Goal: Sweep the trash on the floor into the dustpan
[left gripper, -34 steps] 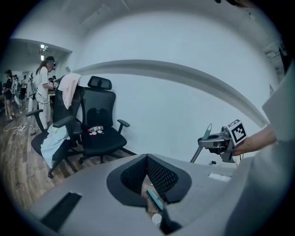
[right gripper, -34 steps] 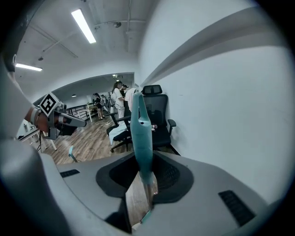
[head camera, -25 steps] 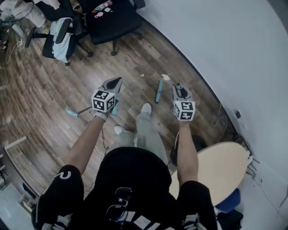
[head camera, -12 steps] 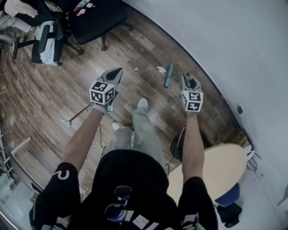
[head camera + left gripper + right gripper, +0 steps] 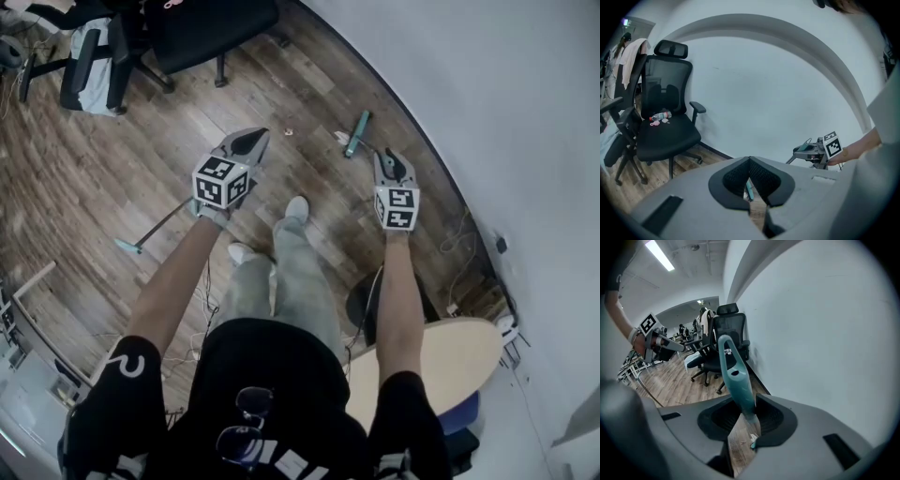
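Over the wooden floor (image 5: 94, 159), near its edge along the wall (image 5: 487, 94), our left gripper (image 5: 246, 142) pinches nearly shut on a teal sliver (image 5: 748, 190), with a thin rod (image 5: 164, 223) trailing behind it. What they belong to is hidden. A white trash scrap (image 5: 342, 138) lies just left of the teal handle (image 5: 736, 380) that our right gripper (image 5: 391, 161) clamps, now tilted further right than half a second ago.
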`<state>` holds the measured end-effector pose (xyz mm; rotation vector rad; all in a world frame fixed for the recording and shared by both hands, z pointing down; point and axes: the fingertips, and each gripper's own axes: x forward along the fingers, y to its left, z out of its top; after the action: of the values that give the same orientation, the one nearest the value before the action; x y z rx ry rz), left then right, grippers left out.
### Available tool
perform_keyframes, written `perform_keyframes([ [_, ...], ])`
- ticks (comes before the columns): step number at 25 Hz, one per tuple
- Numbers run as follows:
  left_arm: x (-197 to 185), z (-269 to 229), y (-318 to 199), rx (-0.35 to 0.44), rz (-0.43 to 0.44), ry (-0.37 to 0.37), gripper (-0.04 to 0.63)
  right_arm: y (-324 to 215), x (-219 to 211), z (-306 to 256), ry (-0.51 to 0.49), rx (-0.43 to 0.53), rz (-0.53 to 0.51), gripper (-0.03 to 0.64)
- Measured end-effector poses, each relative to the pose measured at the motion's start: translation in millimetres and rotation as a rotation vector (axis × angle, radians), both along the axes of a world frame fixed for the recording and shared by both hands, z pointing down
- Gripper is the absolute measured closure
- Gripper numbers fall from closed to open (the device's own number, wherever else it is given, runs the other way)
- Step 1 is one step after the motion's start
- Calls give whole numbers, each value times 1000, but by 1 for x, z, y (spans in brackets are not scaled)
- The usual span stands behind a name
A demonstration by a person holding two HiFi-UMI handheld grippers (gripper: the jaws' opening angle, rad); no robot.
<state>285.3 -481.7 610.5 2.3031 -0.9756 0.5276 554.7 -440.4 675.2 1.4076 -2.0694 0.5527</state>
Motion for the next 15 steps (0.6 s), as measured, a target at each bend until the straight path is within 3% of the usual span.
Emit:
perform_keyframes([
  [15, -96, 21, 36, -23, -144, -3, 598, 0, -112, 9, -42, 15, -108, 522],
])
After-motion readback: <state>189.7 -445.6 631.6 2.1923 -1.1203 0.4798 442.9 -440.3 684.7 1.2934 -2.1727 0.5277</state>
